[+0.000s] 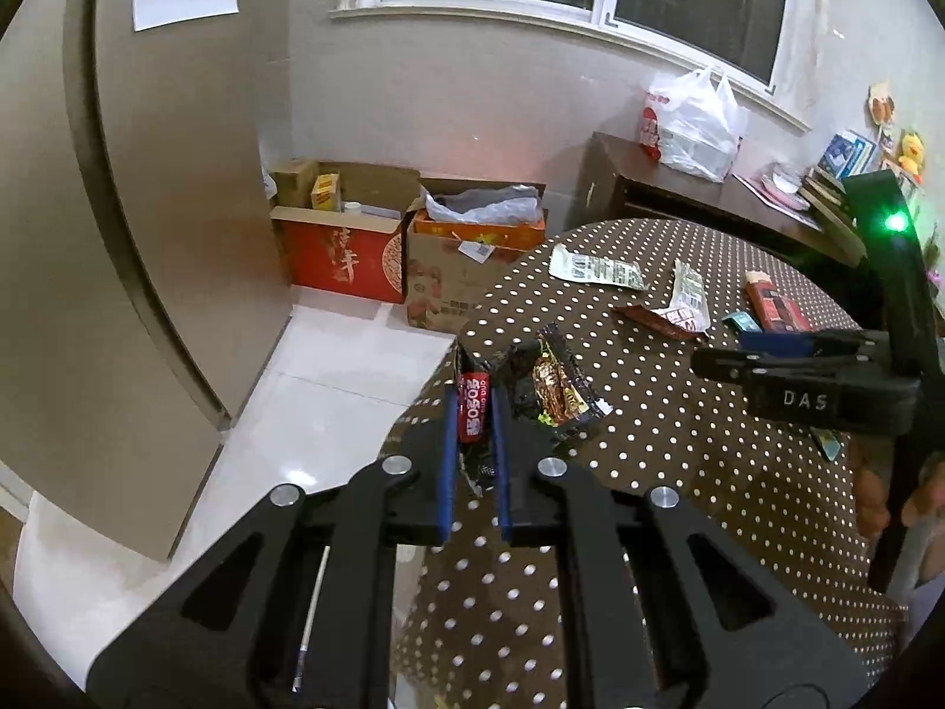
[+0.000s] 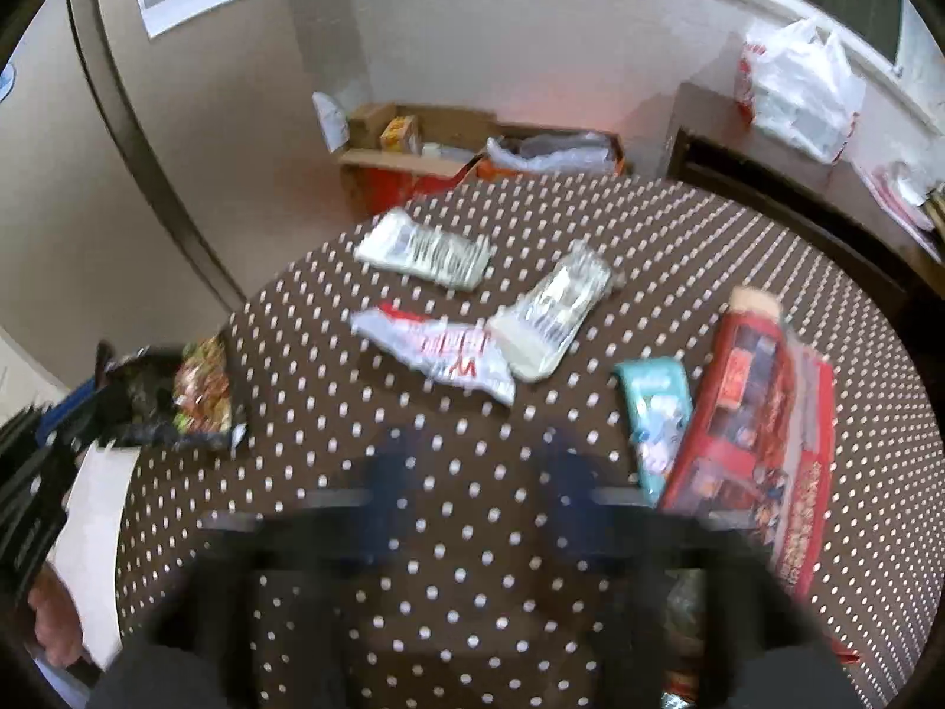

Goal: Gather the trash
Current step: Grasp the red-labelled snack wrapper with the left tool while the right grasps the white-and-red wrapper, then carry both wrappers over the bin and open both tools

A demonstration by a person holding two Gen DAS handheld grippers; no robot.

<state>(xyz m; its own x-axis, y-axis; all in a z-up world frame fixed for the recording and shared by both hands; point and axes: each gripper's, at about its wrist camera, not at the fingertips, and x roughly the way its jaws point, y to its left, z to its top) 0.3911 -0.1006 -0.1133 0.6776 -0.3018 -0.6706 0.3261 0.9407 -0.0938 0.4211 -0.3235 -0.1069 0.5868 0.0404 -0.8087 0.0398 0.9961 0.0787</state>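
Wrapper (image 1: 474,407), red, pinched in the closed left gripper (image 1: 475,443) at frame centre for removal; right gripper (image 2: 478,502) open, empty, over the worktop (image 2: 413,443).

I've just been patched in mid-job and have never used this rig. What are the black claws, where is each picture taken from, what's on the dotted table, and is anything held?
A person holds a two-finger gripper in each hand; a fisheye camera on each looks along its fingers. In the left wrist view, the left gripper is shut on a red wrapper at the edge of the table, beside a dark crumpled packet. In the right wrist view, the right gripper is blurred, jaws apart, nothing between them. Ahead lie three white wrappers, a teal packet and a red box.
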